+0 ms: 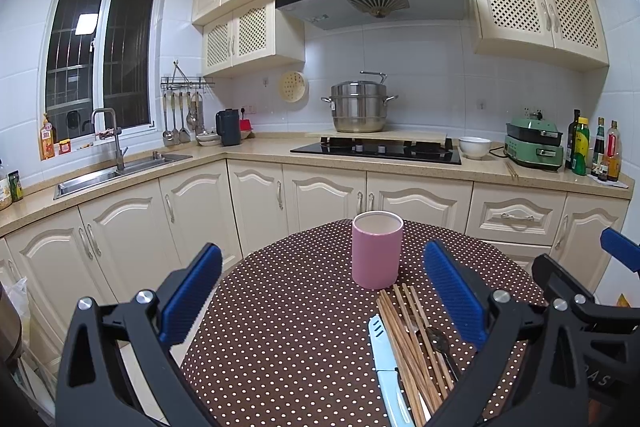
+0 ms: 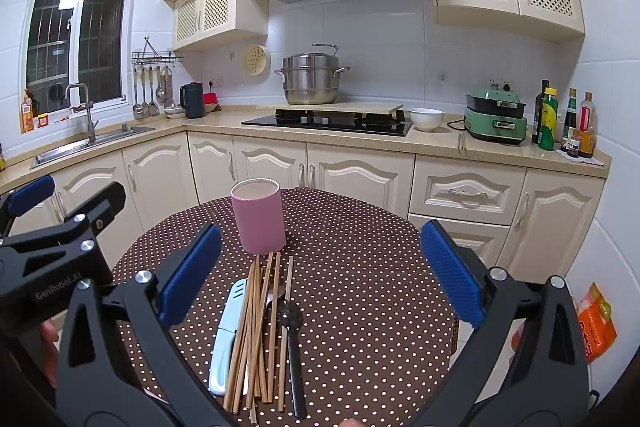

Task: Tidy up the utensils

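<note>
A pink cylindrical holder (image 1: pixel 377 249) (image 2: pixel 258 215) stands upright and looks empty on the round brown polka-dot table (image 1: pixel 288 327) (image 2: pixel 360 287). In front of it lies a pile of wooden chopsticks (image 1: pixel 412 339) (image 2: pixel 258 327), a pale blue sheathed knife (image 1: pixel 387 367) (image 2: pixel 228 335) and a black-handled spoon (image 1: pixel 440 343) (image 2: pixel 292 339). My left gripper (image 1: pixel 324 291) hovers open above the table, left of the pile. My right gripper (image 2: pixel 320 271) hangs open over the pile, holding nothing. Each gripper shows at the edge of the other's view.
Beyond the table runs an L-shaped counter with cream cabinets, a sink (image 1: pixel 116 175), a black hob (image 1: pixel 376 150) with a steel steamer pot (image 1: pixel 359 107), a white bowl (image 1: pixel 474 147), a green appliance (image 1: pixel 534 145) and bottles (image 1: pixel 596 151). An orange bag (image 2: pixel 598 323) lies on the floor at right.
</note>
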### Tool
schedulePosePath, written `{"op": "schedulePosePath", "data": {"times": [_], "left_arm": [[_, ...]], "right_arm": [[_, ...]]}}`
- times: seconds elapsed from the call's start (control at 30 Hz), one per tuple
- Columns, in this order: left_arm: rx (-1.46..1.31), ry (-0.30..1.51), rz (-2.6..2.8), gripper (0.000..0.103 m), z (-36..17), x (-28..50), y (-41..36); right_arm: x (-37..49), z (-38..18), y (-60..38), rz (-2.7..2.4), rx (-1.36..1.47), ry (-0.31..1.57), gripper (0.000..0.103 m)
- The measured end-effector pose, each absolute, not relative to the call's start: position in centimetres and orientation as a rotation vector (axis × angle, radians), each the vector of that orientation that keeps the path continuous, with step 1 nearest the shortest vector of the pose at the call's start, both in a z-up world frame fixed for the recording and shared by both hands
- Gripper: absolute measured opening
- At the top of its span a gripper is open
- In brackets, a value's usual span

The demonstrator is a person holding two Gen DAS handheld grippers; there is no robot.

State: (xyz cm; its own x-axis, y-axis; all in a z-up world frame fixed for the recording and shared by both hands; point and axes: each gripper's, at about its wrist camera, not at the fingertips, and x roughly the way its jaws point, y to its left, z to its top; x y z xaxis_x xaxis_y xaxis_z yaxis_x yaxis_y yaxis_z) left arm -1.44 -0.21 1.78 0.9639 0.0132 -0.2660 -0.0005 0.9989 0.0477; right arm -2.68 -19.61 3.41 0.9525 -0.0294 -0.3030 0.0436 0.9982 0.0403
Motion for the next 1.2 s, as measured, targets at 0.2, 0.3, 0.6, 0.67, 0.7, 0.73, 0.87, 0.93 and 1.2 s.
{"op": "schedulePosePath", "data": {"times": [0.2,0.3,0.6,0.67,0.7,0.73,0.87,0.93,1.2], "left_arm": [[0.042,0.274,0.006,0.099,1.54,-1.43,-0.09],[0.045,0.273,0.008,0.099,1.41,-1.47,-0.06],[0.047,0.273,0.009,0.099,1.27,-1.55,-0.01],[0.047,0.273,0.009,0.099,1.24,-1.58,0.00],[0.047,0.273,0.009,0.099,1.24,-1.60,-0.01],[0.047,0.274,0.009,0.099,1.20,-1.63,0.01],[0.053,0.275,0.013,0.099,1.15,-1.71,-0.13],[0.056,0.277,0.014,0.099,1.10,-1.77,-0.15],[0.058,0.281,0.015,0.099,1.11,-1.76,-0.23]], "right_arm": [[-2.72,3.21,-19.46,-0.037,0.043,0.314,0.097],[-2.70,3.09,-19.43,-0.036,0.046,0.314,0.097],[-2.71,3.03,-19.32,-0.036,0.048,0.317,0.097],[-2.74,3.01,-19.33,-0.035,0.049,0.317,0.097],[-2.77,2.96,-19.28,-0.035,0.050,0.317,0.097],[-2.75,2.98,-19.32,-0.035,0.050,0.317,0.097],[-2.68,2.90,-19.41,-0.032,0.055,0.322,0.097],[-2.52,2.91,-19.50,-0.031,0.058,0.325,0.097],[-2.38,2.91,-19.56,-0.029,0.062,0.329,0.097]]}}
